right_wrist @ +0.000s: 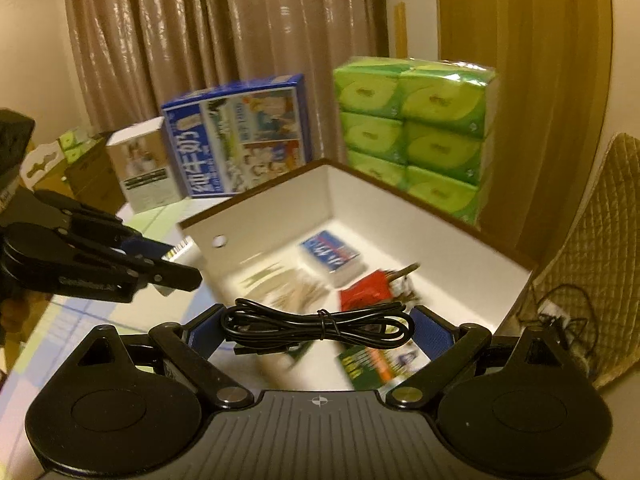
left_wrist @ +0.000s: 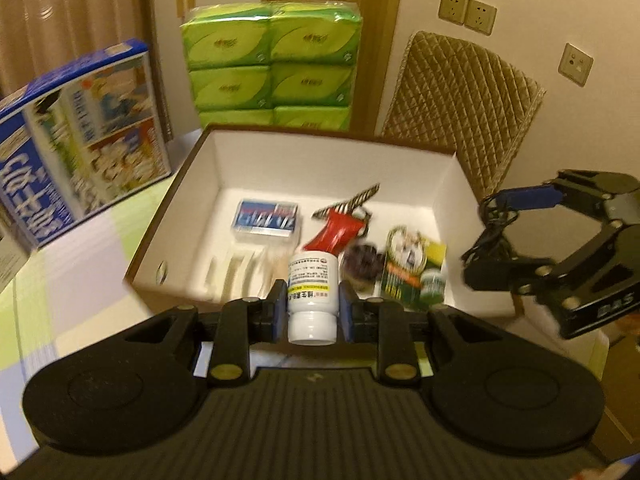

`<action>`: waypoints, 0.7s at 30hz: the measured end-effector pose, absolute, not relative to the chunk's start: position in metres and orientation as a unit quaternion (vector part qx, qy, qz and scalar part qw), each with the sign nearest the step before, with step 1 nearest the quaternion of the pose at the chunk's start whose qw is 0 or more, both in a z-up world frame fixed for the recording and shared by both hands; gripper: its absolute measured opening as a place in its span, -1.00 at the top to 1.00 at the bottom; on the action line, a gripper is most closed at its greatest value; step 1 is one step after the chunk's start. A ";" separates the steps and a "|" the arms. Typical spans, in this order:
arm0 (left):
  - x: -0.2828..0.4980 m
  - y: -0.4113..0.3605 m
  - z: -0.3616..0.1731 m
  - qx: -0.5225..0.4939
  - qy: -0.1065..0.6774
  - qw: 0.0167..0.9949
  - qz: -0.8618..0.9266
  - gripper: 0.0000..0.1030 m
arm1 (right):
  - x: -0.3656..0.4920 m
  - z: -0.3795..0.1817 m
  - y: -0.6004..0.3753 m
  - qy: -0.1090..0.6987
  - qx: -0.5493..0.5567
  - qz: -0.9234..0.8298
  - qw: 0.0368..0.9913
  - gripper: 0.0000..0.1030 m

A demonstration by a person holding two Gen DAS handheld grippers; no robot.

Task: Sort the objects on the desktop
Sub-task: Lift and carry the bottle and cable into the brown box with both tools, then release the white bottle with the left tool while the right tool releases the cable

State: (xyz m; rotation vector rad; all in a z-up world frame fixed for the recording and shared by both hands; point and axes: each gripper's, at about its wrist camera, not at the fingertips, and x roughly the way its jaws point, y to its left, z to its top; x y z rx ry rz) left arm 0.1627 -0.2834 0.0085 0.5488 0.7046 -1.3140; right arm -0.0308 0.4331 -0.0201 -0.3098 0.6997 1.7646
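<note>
White plastic marks the small pill bottle (left_wrist: 312,298) clamped between the blue-padded fingers of the left gripper (left_wrist: 312,307), its cap toward the camera and its labelled body pointing at the open cardboard box (left_wrist: 460,188) just ahead. From the right wrist view the right gripper (right_wrist: 318,330) is closed on a bundled black cable (right_wrist: 318,326), tied at its middle and stretched crosswise between the two pads, held over the near part of the box (right_wrist: 276,216). Inside the white-lined box lie a blue card pack (left_wrist: 267,218) toward the back left, a red tool (left_wrist: 340,230) near the middle, a green packet (left_wrist: 414,272) at the right, and pale sticks (left_wrist: 244,268) at the front left; a dark round object beside the packet is too blurred to name. Behind the box stands a stack of green tissue packs (left_wrist: 272,60), with a blue milk carton (left_wrist: 80,132) to its left on the checked tablecloth (left_wrist: 72,256). A quilted chair back (left_wrist: 460,96) rises at the right of the box
</note>
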 end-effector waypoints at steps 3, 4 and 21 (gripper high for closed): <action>0.164 -0.311 0.006 0.249 0.322 0.694 -0.594 0.56 | -0.016 -0.028 0.457 0.295 -0.140 0.750 0.576 -0.82; 0.165 -0.321 0.004 0.250 0.326 0.690 -0.596 0.56 | -0.011 -0.031 0.464 0.294 -0.144 0.747 0.578 -0.82; 0.183 -0.444 -0.071 0.330 0.390 0.651 -0.562 0.56 | 0.025 -0.089 0.556 0.350 -0.226 0.725 0.549 -0.82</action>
